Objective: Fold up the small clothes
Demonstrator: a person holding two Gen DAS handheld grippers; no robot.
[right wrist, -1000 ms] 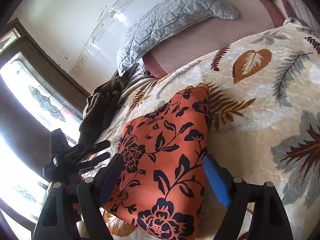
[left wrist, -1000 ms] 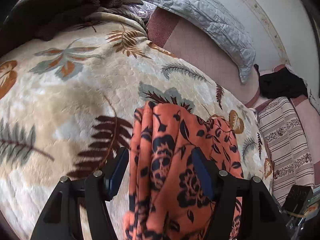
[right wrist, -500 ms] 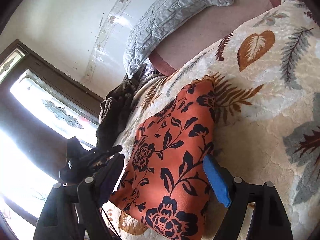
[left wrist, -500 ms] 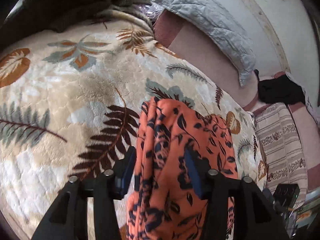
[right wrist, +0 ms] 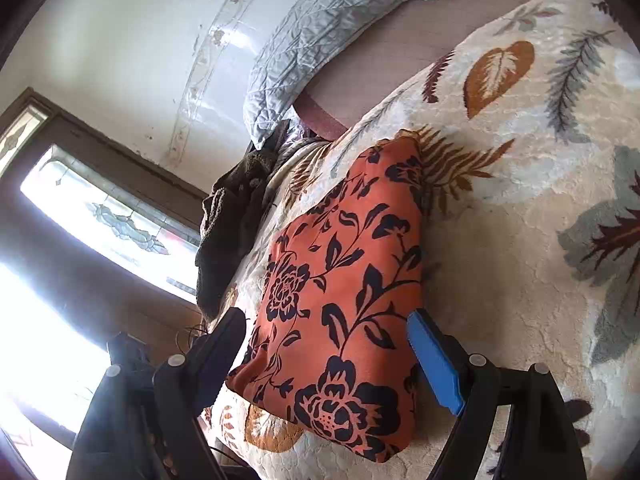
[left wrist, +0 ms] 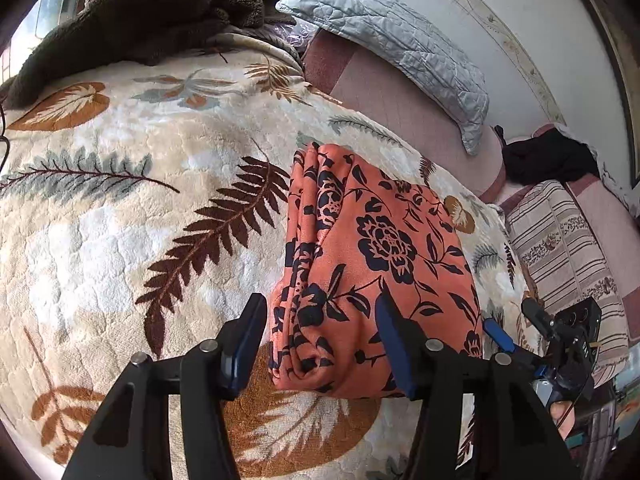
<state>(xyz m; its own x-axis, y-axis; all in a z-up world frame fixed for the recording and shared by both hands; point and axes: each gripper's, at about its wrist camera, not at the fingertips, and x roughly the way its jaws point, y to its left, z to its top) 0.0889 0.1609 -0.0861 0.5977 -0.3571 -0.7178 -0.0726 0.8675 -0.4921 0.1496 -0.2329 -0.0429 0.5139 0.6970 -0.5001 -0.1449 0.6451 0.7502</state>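
Both grippers, left (left wrist: pixel 320 336) and right (right wrist: pixel 328 356), jaws released over folded orange garment (left wrist: pixel 376 264), underside hidden, perhaps untouched.

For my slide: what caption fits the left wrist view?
Open left gripper over a folded orange garment on a leaf-print blanket.

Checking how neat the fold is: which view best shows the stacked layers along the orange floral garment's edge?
The left wrist view: the orange floral garment shows its layered folds there. The right wrist view shows only the smooth top.
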